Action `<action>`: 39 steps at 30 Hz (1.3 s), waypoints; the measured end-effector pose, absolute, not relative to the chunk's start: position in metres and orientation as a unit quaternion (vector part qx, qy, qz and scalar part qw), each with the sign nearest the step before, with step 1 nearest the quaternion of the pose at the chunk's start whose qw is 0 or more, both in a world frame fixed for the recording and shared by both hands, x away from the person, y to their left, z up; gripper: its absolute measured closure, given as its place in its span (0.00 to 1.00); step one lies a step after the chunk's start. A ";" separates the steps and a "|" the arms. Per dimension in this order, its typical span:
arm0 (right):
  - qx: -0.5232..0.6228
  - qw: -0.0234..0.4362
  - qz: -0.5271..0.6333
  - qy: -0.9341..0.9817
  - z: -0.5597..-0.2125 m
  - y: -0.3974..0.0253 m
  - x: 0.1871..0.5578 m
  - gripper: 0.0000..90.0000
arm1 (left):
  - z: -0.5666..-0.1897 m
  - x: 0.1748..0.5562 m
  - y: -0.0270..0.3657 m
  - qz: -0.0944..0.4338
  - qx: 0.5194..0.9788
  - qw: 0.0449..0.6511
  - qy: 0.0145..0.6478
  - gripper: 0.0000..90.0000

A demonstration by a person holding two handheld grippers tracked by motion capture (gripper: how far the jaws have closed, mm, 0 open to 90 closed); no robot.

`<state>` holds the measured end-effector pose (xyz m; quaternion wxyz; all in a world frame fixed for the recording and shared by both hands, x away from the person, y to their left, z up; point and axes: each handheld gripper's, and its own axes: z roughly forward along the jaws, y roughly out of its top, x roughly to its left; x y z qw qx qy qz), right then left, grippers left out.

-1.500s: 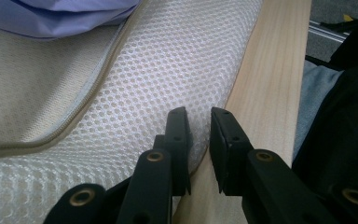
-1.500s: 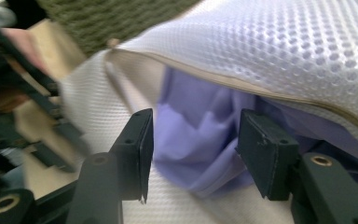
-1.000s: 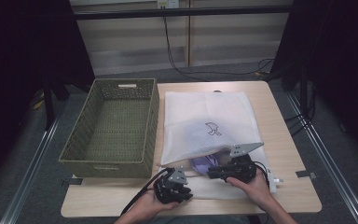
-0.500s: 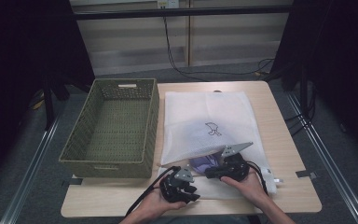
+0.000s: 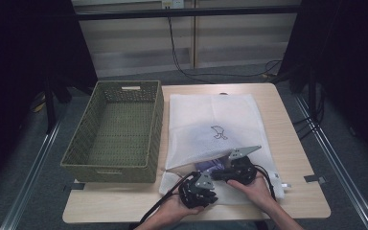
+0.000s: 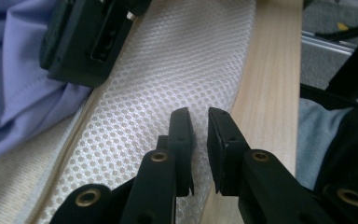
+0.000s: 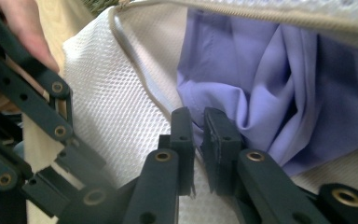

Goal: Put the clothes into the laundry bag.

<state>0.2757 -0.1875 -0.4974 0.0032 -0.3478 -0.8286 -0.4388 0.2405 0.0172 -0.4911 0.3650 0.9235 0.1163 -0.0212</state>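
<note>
Inside mesh bag [image 7: 121,107], right claw [image 7: 199,122] meets purple cloth [image 7: 261,93]

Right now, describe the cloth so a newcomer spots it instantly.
On the table, right of the basket, lies a white mesh bag. At its open near edge, by the right claw, the cloth peeks out: the only purple thing there.

White honeycomb-mesh bag [image 5: 211,120], lavender cloth [image 7: 261,79], olive-green woven basket [image 5: 115,129], pale wooden table [image 5: 292,120].

High view overhead; tool views close, sharing mesh bag [image 5: 211,129] mouth.
</note>
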 end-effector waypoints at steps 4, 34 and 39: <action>-0.348 -0.002 -0.438 -0.829 -0.498 -0.185 0.278 0.93 | -0.492 0.239 0.017 -0.015 0.926 0.360 0.114 0.91; -0.394 -0.062 -0.422 -0.814 -0.507 -0.177 0.311 0.88 | -0.494 0.241 0.020 -0.023 0.922 0.371 0.112 0.91; -0.406 -0.080 -0.421 -0.807 -0.508 -0.176 0.313 0.88 | -0.495 0.241 0.019 -0.026 0.919 0.378 0.113 0.91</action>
